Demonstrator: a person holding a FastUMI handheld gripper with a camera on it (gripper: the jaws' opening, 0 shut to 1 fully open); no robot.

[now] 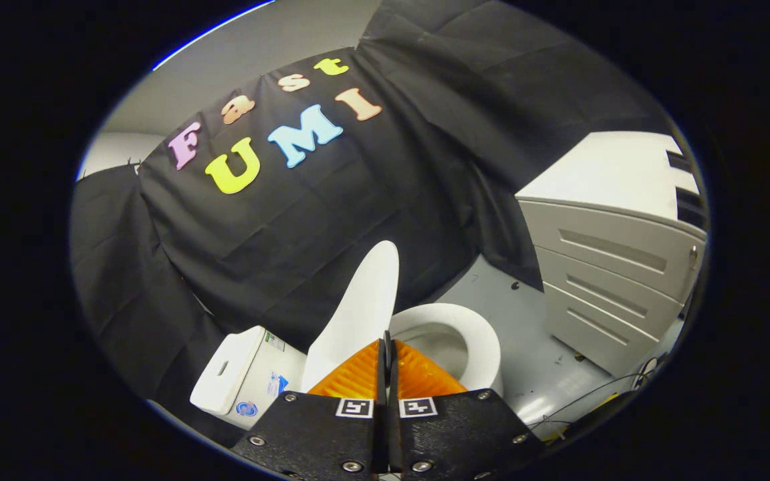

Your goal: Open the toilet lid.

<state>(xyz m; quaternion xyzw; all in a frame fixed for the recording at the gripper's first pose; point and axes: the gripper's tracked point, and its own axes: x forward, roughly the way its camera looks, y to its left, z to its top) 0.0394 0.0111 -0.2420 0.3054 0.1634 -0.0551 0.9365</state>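
Note:
A white toilet stands just beyond my fingers. Its lid (361, 307) is raised, leaning back toward the white tank (244, 371). The seat ring (472, 331) and the bowl opening lie uncovered to the right of the lid. My gripper (387, 347) hovers above the toilet with its two fingers pressed together, nothing held between them. The fingertips sit in front of the lid's lower edge and the near rim of the bowl, hiding that part.
A white cabinet with drawers (615, 267) stands to the right of the toilet. Grey floor (525, 341) runs between them, with a thin cable (592, 394) lying near the cabinet's foot. Black cloth hangs behind the toilet.

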